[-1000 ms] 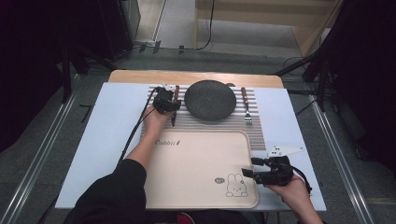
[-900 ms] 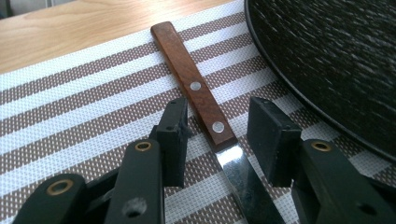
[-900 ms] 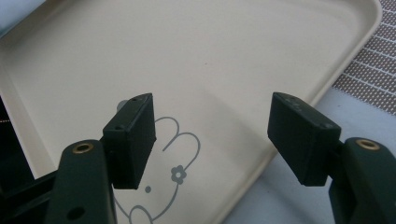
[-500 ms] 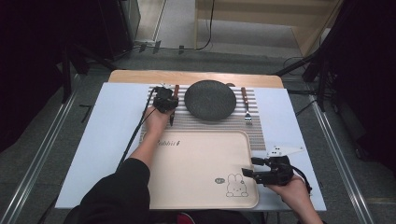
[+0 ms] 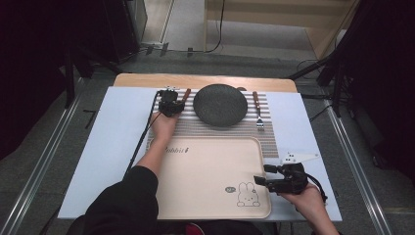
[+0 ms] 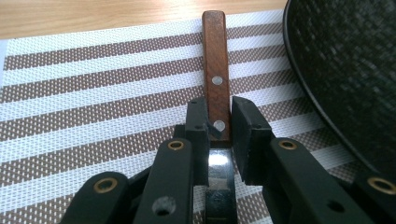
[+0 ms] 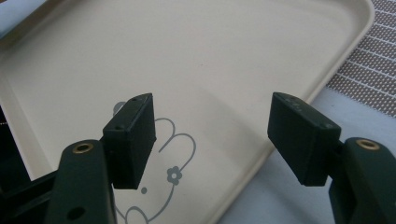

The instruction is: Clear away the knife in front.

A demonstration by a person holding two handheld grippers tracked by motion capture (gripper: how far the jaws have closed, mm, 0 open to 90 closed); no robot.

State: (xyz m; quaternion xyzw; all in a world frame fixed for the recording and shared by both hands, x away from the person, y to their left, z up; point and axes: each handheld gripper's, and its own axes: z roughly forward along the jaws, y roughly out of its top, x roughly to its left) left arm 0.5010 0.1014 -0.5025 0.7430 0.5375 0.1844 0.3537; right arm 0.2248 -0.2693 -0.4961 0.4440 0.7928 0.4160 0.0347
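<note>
A wooden-handled knife (image 5: 186,93) lies on the striped placemat (image 5: 195,129), just left of the dark round plate (image 5: 219,104). My left gripper (image 5: 175,101) reaches it from the near side. In the left gripper view its jaws have just been closing and now my left gripper (image 6: 219,116) clamps the riveted knife handle (image 6: 215,56) near where the shiny blade begins. At the near right, my right gripper (image 5: 262,178) hovers open over the corner of the beige tray (image 5: 205,176). My right gripper (image 7: 210,135) has nothing between its pads, only the tray (image 7: 210,56) below.
A wooden-handled fork (image 5: 257,110) lies right of the plate. The plate's rim (image 6: 345,70) is close to the right of the left jaws. A rabbit drawing (image 5: 247,195) marks the tray's near right corner. A pale blue sheet (image 5: 112,142) covers the table.
</note>
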